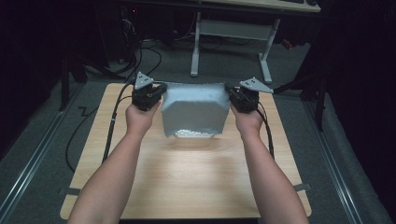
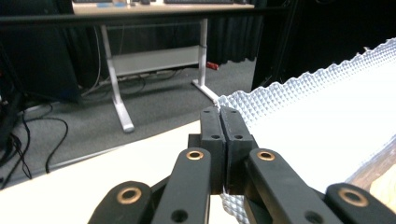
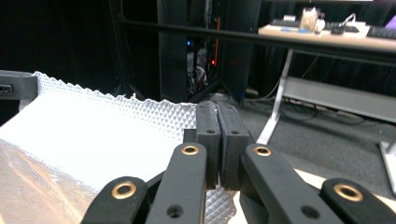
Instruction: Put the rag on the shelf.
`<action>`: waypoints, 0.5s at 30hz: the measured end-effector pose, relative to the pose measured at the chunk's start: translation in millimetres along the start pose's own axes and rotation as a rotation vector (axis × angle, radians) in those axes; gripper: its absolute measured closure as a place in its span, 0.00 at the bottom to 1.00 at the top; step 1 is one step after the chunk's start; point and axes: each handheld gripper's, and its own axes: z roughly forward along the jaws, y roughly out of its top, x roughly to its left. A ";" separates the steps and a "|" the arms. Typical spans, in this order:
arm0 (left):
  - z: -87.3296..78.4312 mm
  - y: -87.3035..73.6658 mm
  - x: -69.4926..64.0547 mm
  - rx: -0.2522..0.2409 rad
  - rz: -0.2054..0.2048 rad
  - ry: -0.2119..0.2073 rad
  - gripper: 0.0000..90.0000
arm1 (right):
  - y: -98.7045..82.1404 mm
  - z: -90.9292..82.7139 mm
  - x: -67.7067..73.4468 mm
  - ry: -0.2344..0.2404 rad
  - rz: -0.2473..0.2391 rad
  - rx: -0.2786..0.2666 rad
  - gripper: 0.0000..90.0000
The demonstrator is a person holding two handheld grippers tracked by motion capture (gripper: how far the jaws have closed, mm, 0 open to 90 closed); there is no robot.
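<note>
A silver, quilted foil bag [image 1: 196, 109] hangs stretched between my two grippers above the far half of the wooden table [image 1: 187, 186]. My left gripper [image 1: 161, 91] is shut on the bag's upper left corner. My right gripper [image 1: 229, 91] is shut on its upper right corner. In the left gripper view the jaws [image 2: 219, 109] press together on the dimpled edge of the bag [image 2: 317, 116], which spreads away to the right. In the right gripper view the jaws [image 3: 218, 106] pinch the bag's [image 3: 93, 130] edge, and the sheet runs off to the left. The bag's lower edge sags toward the tabletop.
Beyond the table stands a white-legged desk [image 1: 233, 28] on grey carpet. Black cables [image 1: 84, 126] trail over the floor at the left. Metal rails [image 1: 28, 172] run along both sides of the table. Bare wood lies between my forearms.
</note>
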 end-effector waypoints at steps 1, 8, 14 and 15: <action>1.9 -2.7 1.3 0.015 -0.011 -0.004 0.99 | -1.4 2.0 -0.5 0.001 0.000 0.007 0.99; 9.5 -23.7 3.5 0.075 -0.026 -0.041 0.99 | -19.2 14.8 -4.5 -0.005 -0.001 0.072 0.99; 13.8 -48.5 9.0 0.084 -0.113 -0.083 0.99 | -32.8 18.3 -5.1 0.016 0.021 0.108 0.99; 15.0 -53.2 8.7 0.092 -0.116 -0.084 0.99 | -35.0 18.5 -4.6 0.018 0.022 0.110 0.99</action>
